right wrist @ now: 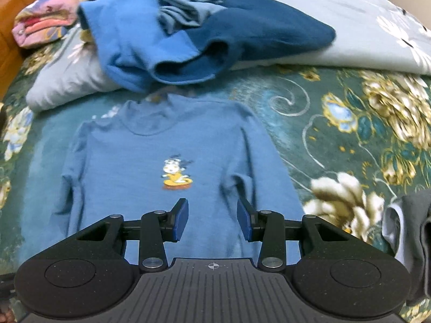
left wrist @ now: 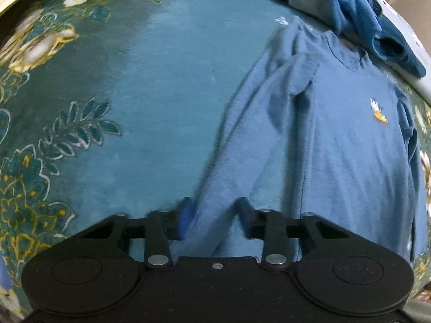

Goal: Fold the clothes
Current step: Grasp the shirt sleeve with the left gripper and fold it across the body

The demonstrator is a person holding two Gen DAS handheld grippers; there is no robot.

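Note:
A light blue long-sleeved shirt (right wrist: pixel 161 167) with a small cartoon print lies face up on the teal floral bedspread (right wrist: pixel 336 123). In the left wrist view the shirt (left wrist: pixel 350 140) lies to the right, and its left sleeve (left wrist: pixel 242 145) runs down between the fingers of my left gripper (left wrist: pixel 214 216), which is open with the sleeve end between the jaws. My right gripper (right wrist: pixel 212 220) is open and empty, just above the shirt's lower front, below the print.
A heap of other blue garments (right wrist: pixel 188 35) lies on a pale grey folded quilt (right wrist: pixel 350 27) beyond the shirt's collar. A pink floral pillow (right wrist: pixel 45 18) is at the far left. A grey and white garment (right wrist: pixel 409 231) lies at the right edge.

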